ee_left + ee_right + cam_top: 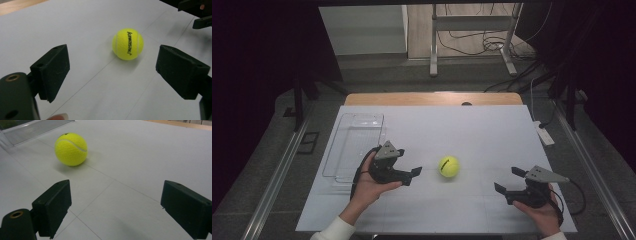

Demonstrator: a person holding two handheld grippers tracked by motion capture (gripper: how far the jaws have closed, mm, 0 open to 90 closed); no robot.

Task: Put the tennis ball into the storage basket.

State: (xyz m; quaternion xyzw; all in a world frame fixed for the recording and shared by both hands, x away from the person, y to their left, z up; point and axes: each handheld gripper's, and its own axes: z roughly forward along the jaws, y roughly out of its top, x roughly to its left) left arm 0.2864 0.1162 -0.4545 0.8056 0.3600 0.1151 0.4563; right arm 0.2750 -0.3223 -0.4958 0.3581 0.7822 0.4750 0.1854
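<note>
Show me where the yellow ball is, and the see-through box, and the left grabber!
tennis ball [449, 166], high view, middle of its yellow felt.
clear box [343, 126], high view, its left wall.
left gripper [414, 177], high view, midway between its two black fingertips.

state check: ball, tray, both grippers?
tennis ball: loose on the white table, between the grippers, untouched
clear tray: upright, empty, at the table's left edge
left gripper: open, aimed at the ball, holding nothing
right gripper: open, holding nothing
</note>
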